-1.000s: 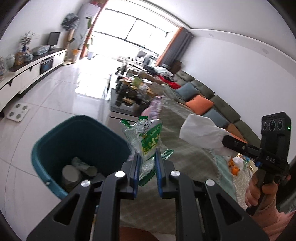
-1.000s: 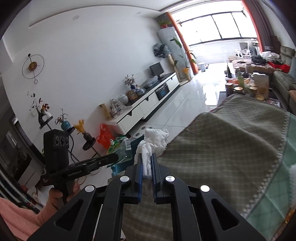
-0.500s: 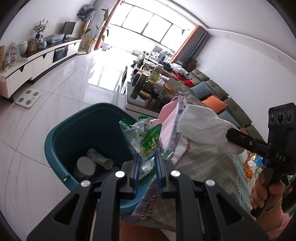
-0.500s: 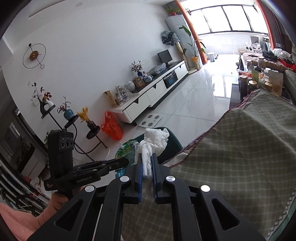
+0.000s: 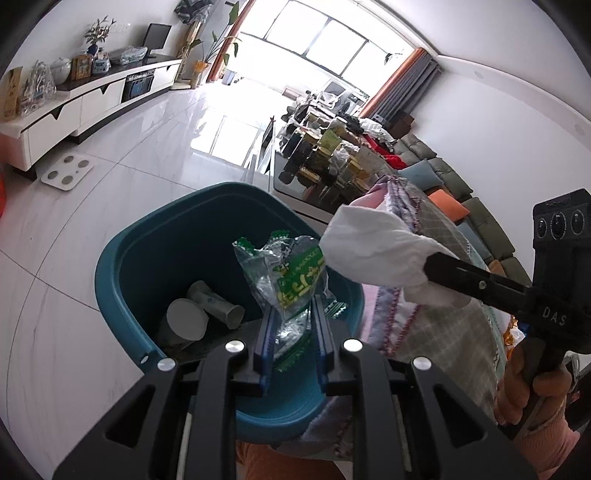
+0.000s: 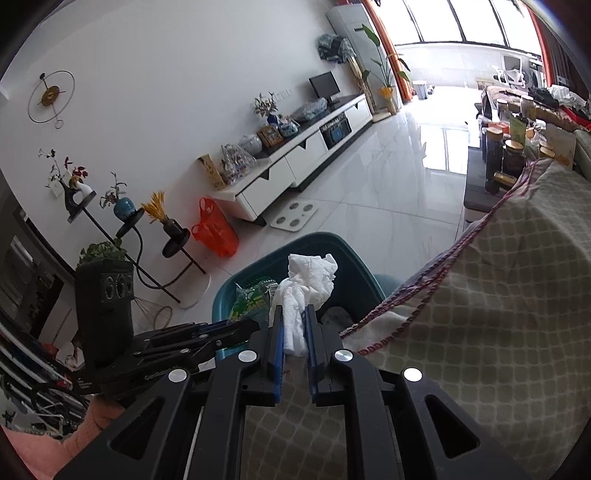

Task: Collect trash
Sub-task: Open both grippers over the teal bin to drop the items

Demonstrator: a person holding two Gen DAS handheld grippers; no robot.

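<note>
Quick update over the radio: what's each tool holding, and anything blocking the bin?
Left tool shut on green wrapper. Right tool shut on tissue. Both over teal bin; nothing blocking.

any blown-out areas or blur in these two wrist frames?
Left wrist: the window is blown out and glares off the floor; the wrapper in the left gripper stays sharp. Right wrist: window overexposed, tissue crisp; strong fisheye bending at both rims.
</note>
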